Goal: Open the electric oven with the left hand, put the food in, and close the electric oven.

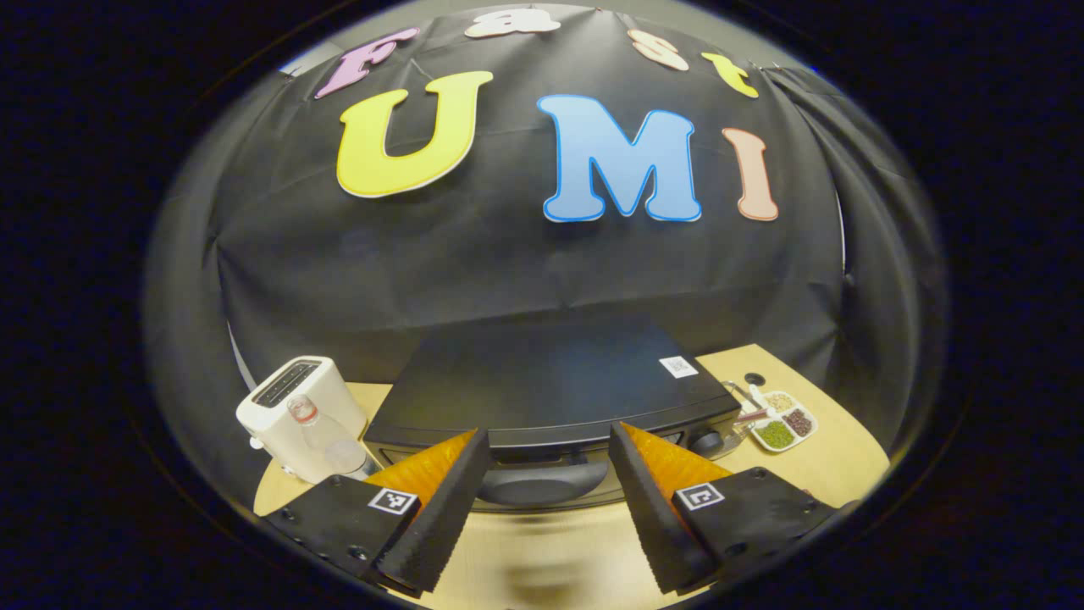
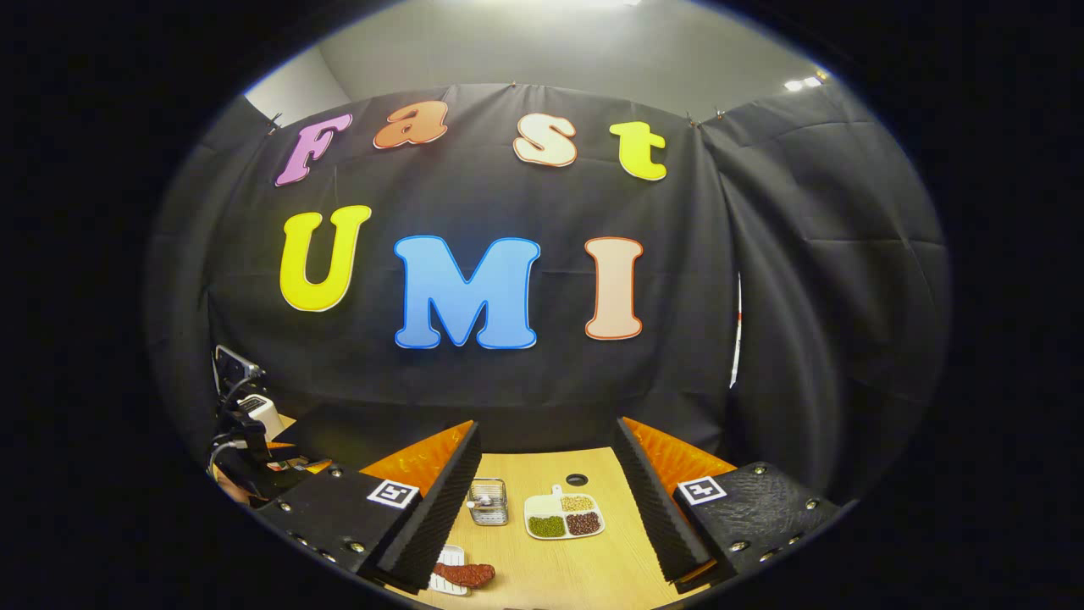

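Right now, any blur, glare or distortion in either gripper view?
Left gripper view: strong fisheye bend, table edge curves; oven top is dark, and the table by the fingers is smeared. Right gripper view: same bend, ceiling light glare at top, compartment dish sharp.

Black box-shaped electric oven point(image 1: 550, 381) sits on the wooden tabletop, door shut, curved dark handle point(image 1: 532, 483) across its front; reddish-brown sausage-like food piece point(image 2: 464, 574) lies flat on a small white plate at the table's near edge.
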The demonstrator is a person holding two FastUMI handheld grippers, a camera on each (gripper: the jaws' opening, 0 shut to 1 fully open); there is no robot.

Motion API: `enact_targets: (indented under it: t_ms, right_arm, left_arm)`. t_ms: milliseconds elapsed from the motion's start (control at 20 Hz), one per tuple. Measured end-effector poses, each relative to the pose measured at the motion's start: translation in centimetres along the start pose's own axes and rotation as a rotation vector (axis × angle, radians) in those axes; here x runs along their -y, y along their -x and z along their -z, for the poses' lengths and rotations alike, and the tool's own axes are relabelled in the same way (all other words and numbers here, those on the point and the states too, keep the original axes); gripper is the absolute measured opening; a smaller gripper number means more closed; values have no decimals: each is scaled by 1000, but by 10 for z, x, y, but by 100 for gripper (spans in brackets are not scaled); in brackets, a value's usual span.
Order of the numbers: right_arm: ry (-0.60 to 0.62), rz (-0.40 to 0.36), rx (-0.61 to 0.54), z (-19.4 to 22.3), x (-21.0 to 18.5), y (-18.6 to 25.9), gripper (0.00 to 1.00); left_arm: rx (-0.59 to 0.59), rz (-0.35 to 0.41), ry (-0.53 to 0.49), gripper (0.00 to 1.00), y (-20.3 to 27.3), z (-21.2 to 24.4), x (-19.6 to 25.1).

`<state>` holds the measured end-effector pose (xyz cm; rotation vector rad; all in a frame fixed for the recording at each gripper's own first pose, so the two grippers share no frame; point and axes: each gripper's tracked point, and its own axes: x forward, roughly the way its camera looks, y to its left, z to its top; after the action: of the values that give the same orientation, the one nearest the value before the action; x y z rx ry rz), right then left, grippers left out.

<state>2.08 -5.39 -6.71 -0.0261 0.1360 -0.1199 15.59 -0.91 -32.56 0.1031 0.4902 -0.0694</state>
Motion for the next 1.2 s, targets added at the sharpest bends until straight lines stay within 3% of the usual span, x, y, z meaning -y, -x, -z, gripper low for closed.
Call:
enact_targets:
  t_ms: [100,150,200,450,550,600,650,750,800,1200]
  right_arm:
    - [1,7,0,-1,2,-2,95]
    - [3,10,-2,-1,4,-3,95]
    - [4,12,-3,1,5,-3,96]
    - [1,22,-15,7,8,0,96]
    - [-5,18,-22,10,7,2,96]
    - [-7,13,-26,12,5,3,96]
    - [-6,9,-30,13,3,5,96]
    - [-6,-3,-40,16,-1,7,95]
    - [-9,-8,-44,17,-4,9,96]
    - [10,-65,-56,20,-26,25,96]
  left_arm:
    - [-24,-12,4,99,-11,9,-5]
    - [-34,-16,10,92,-14,12,-7]
    - [-43,-21,14,99,-17,16,-8]
    - [-49,-23,36,96,-22,23,-11]
    - [-45,-23,47,99,-20,26,-10]
    - [-46,-22,51,99,-17,28,-9]
    - [-49,-21,49,92,-12,32,-9]
    - [-58,-18,45,99,3,42,-8]
    - [-63,-17,45,95,10,47,-7]
    - [-123,14,45,99,45,98,2]
